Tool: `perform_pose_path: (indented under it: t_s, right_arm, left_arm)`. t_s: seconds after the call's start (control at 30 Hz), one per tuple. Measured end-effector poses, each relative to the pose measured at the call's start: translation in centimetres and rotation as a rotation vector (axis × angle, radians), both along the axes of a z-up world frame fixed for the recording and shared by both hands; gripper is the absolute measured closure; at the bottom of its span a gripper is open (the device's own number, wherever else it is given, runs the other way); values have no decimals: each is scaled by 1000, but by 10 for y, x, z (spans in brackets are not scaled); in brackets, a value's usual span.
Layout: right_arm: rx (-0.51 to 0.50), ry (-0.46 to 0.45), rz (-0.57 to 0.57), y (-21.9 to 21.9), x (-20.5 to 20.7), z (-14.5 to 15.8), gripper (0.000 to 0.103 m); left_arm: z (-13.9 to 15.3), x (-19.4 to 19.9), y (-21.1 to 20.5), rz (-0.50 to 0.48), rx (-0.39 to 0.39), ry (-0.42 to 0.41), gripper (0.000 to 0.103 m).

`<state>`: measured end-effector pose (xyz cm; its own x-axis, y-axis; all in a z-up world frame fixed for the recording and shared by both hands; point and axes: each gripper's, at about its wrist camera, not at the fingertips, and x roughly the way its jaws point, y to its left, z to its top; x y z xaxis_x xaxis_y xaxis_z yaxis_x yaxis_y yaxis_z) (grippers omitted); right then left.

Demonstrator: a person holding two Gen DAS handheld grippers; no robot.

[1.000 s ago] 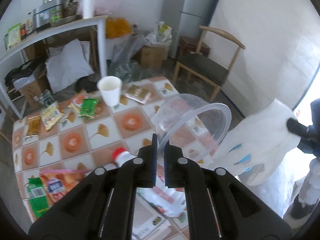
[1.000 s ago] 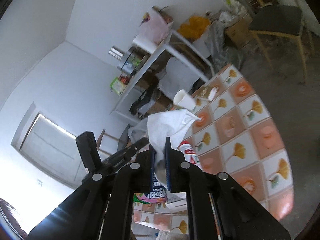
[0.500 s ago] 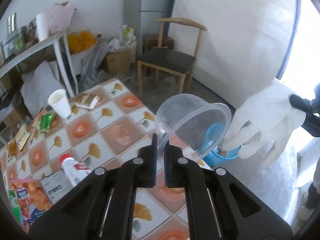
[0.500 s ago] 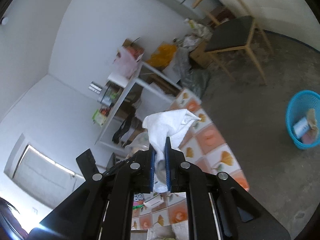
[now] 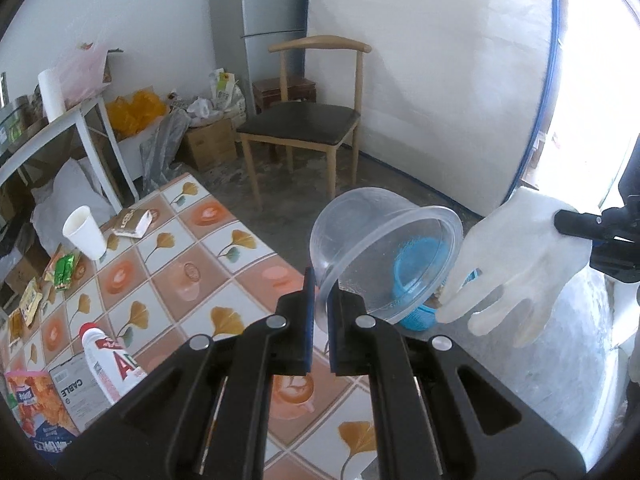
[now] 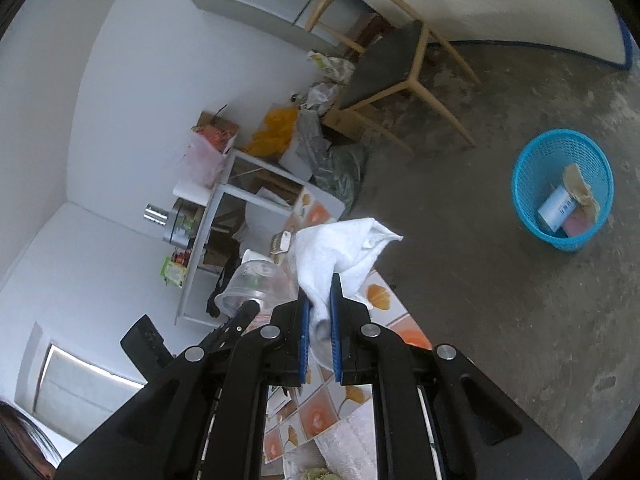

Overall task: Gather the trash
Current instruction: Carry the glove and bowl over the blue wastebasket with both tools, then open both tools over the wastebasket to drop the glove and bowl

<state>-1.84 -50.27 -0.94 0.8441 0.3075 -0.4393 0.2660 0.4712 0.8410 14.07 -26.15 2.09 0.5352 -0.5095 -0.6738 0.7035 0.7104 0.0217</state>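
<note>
we pinch a clear round plastic tub [image 5: 384, 248] by its rim in our left gripper [image 5: 319, 320], limp white glove [image 6: 340, 252] clamped in our right gripper [image 6: 319, 328], blue mesh basket [image 6: 560, 168] on rough concrete

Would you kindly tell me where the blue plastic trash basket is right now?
In the right wrist view the blue plastic trash basket stands on the concrete floor at far right, beyond the wooden chair.

walls: plain white [image 5: 440, 60] | floor: rough grey concrete [image 6: 500, 300] | centre: wooden chair, dark seat [image 5: 308, 120] | upper centre: grey fridge [image 5: 272, 20] | left: white shelf table [image 5: 60, 128] | right edge: bright daylight from doorway [image 5: 592, 80]
</note>
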Motion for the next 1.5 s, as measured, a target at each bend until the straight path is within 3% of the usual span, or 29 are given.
perform_pose_path:
  t_s: [0.37,0.6,0.83,1.0,1.23,1.33,1.37,1.4,1.43,1.5]
  right_arm:
    - [19,24,-46,-22,-16,-22,94]
    - [8,40,-94,-39,-24,-29,94]
    - [-94,98,-227,-69,-37,-32,94]
    - [-136,145,-301,-94,-37,-45,94]
    - [-137,242,-386,-145,-13,-96,94]
    - [-131,276,-442,-170,1,-119,90]
    - [-117,289,-456,-180,6,-129,90]
    - [-83,311,-462,-191,14,-145,83]
    - [-60,329,-453,-199,21,-157,71]
    - [-42,387,-450,-210,32,-184,64]
  left_arm:
    - [-13,-7,-31,-25,39,-44,99]
    - [-18,-8,-57,-61,40,-11,99]
    - [-38,13,-109,-132,43,160,99]
    - [-65,21,-161,-178,86,248,99]
    - [-116,35,-248,-226,157,346,99]
    - [-135,44,-282,-236,149,394,99]
    - [-143,47,-294,-245,139,416,98]
    - [-152,49,-305,-262,143,441,88]
    - [-159,49,-311,-279,150,466,68]
    - [-166,52,-318,-284,147,489,60]
